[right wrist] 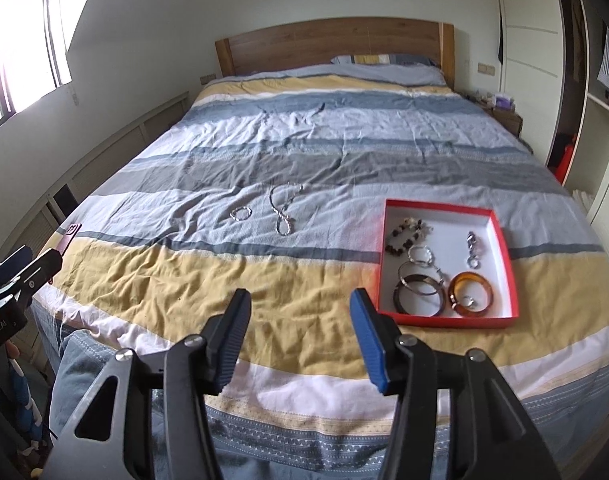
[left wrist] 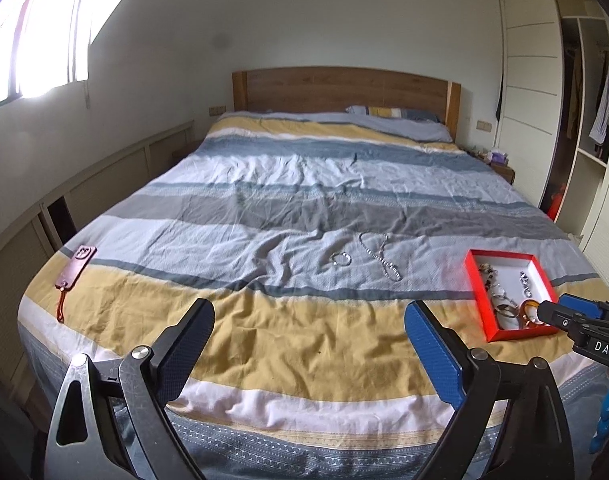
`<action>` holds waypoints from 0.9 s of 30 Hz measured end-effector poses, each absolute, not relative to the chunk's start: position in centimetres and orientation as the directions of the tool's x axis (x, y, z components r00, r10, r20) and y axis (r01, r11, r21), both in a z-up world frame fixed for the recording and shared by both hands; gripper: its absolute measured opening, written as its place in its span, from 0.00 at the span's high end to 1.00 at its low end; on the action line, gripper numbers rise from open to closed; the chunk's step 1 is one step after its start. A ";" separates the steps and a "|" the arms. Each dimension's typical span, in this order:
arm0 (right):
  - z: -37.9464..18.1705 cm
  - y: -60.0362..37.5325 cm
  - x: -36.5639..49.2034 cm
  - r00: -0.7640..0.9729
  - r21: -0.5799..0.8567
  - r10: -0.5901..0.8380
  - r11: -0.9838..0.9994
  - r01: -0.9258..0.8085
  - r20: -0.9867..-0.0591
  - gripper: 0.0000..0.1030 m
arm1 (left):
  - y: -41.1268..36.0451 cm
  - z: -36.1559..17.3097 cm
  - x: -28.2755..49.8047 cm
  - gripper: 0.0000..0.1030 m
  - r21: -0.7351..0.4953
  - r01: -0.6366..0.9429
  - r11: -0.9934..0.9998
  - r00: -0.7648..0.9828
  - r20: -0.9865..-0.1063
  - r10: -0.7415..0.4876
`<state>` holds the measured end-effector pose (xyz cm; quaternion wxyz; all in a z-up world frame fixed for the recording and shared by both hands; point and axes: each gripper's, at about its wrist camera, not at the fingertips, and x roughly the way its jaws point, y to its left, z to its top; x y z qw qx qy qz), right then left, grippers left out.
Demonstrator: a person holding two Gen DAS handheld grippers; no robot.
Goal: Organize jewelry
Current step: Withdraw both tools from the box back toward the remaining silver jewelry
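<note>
A phone case [left wrist: 75,264] lies far left on the striped bed [right wrist: 304,152]. Silver chain [right wrist: 283,210] and small bracelet [right wrist: 240,213] sit left of the red tray [right wrist: 504,248]. Both grippers' [left wrist: 309,346] [right wrist: 301,338] fingers are apart, empty.

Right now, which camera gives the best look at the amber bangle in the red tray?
The right wrist view: the whole amber bangle shows in the red tray. In the left wrist view, the right gripper covers part of it.
</note>
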<state>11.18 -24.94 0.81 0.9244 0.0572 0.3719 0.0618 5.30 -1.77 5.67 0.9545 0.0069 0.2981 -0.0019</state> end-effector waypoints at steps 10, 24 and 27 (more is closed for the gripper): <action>-2.4 -25.0 14.8 0.662 0.182 0.189 0.980 -0.081 -0.726 0.52 | -1.4 2.9 9.4 0.08 0.026 -0.011 1.000 0.767 -0.641 0.025; -6.5 -25.1 19.3 0.597 0.222 0.234 0.970 -0.096 -0.767 0.52 | -2.5 -0.5 14.3 0.08 0.040 0.000 0.999 0.698 -0.715 0.028; -7.0 -25.1 20.0 0.592 0.228 0.242 0.969 -0.099 -0.769 0.52 | -2.6 -1.3 15.2 0.08 0.039 0.005 0.999 0.682 -0.731 0.026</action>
